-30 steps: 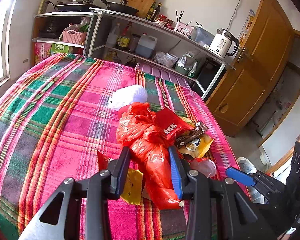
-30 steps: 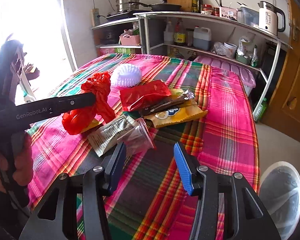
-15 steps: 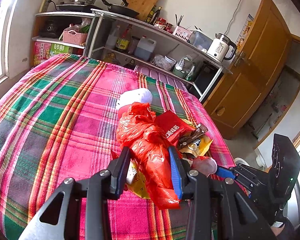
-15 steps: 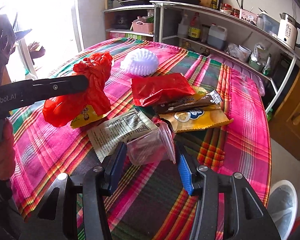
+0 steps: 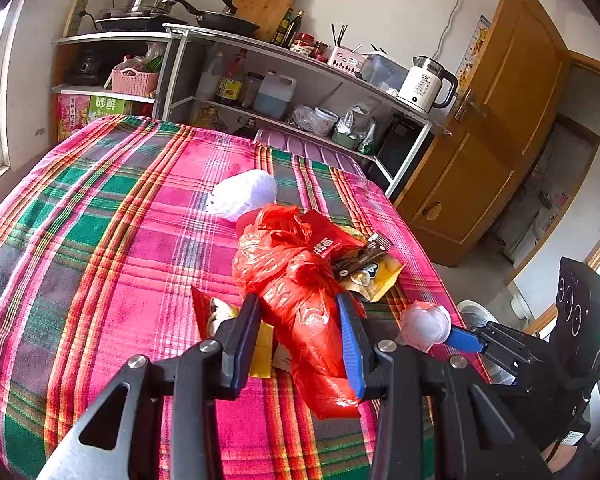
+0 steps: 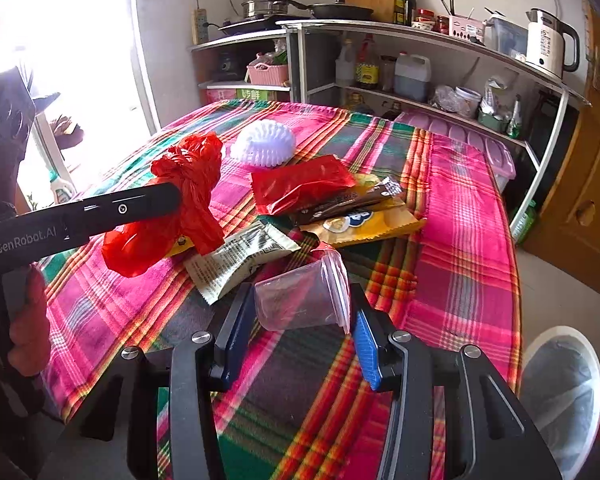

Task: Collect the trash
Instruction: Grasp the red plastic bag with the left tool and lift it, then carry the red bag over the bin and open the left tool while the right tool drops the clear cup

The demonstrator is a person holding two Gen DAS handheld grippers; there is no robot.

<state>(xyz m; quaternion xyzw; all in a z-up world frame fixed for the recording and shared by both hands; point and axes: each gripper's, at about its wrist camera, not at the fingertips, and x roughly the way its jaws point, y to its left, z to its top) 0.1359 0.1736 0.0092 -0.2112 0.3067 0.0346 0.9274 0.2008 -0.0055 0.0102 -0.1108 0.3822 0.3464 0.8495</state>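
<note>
Since the earlier frame: I am seeing the clear plastic cup (image 6: 300, 300) sitting between my right claw's fingers, where a second ago it was lying ahead of them beside the wrappers; the red plastic bag (image 5: 300, 292) is hanging in my left claw just as before.
Right gripper (image 6: 300, 320): its jaws are closing around the cup, which is lying on its side with the rim toward the blue pad; I am not seeing the pads pressing on it yet.
Left gripper (image 5: 298, 332): it is pinching the crumpled red bag, which is bulging above the fingers and drooping below them toward 6 o'clock.
Left hand (image 6: 28, 320): it is wrapping around the handle at 9 o'clock in the right wrist view.
Wrappers: the silver-green wrapper (image 6: 236, 260) is lying at 11 o'clock from the cup; the red packet (image 6: 300, 184), the brown bar wrapper (image 6: 352, 200) and the yellow snack bag (image 6: 364, 224) are overlapping at 12 o'clock.
White foam net (image 6: 264, 144): it is resting beyond the red packet, toward 12 o'clock.
Table (image 6: 460, 208): the plaid cloth is covering it under all the trash.
Waste bin (image 6: 560, 392): it is standing on the floor at 4 o'clock, off the table's edge, lined with a clear bag.
</note>
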